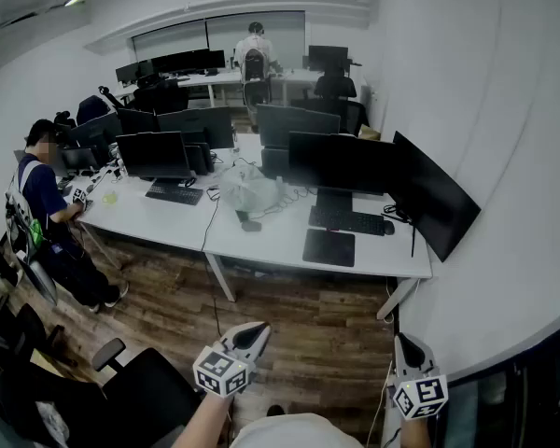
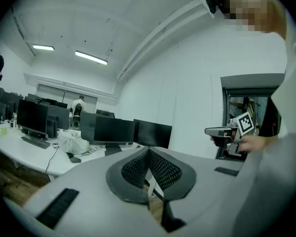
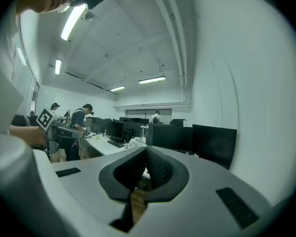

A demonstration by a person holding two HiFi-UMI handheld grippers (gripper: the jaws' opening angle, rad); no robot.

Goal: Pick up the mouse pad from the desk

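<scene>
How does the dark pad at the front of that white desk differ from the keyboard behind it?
The mouse pad is squarish and plain; the keyboard is longer and narrower. The mouse pad lies by the front edge of the desk; the keyboard sits behind it, nearer the monitors. Both are dark and lie flat.

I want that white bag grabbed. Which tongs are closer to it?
Left. The left tongs hang straight before the white bag, short of the desk; the right tongs sit farther off to its right.

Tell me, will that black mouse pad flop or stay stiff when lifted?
The mouse pad looks thin and flat, so it probably bends and weighs little. Lying flush on the desk, its edge may be hard to catch.
</scene>
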